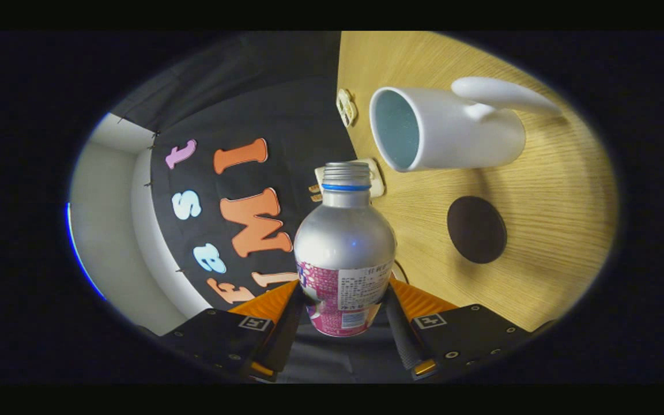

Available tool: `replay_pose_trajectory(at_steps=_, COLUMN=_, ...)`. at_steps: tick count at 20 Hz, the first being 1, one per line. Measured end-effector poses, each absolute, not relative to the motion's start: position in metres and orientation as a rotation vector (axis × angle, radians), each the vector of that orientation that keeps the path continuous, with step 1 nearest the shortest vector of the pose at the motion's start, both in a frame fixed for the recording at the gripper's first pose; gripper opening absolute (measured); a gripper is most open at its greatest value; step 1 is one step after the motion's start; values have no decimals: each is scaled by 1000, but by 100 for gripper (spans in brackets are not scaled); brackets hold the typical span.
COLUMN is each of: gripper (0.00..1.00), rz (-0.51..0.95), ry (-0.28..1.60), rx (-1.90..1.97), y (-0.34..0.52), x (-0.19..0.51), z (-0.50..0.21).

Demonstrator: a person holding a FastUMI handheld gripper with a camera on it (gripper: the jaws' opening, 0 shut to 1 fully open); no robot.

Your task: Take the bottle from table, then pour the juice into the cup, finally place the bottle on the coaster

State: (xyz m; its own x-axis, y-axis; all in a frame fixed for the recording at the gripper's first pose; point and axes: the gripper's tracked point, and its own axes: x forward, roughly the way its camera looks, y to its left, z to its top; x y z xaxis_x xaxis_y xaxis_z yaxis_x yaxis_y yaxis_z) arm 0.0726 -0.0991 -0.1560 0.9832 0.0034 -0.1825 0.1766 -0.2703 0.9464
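Note:
A silver bottle (344,242) with a pink label and an open threaded neck sits between my fingers, and my gripper (343,300) is shut on its lower body. The whole view is rolled sideways, so the bottle is tipped on its side above the table. A white cup (447,129) with a pale blue inside stands on the wooden table (539,230), beyond and to the right of the bottle's mouth, its handle pointing away. A dark round coaster (476,229) lies on the table just beside the cup's foot.
The black booth cloth hangs behind the table's far edge, with a light wall beyond it. Two small pale tags (346,106) sit on the table near that edge, one partly hidden behind the bottle's neck.

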Motion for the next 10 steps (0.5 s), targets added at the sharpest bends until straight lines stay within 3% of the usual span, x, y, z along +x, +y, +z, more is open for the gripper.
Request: replay_pose_trajectory(at_steps=10, gripper=75, rz=-177, ry=114, rx=1940, y=-113, x=72, z=-146)
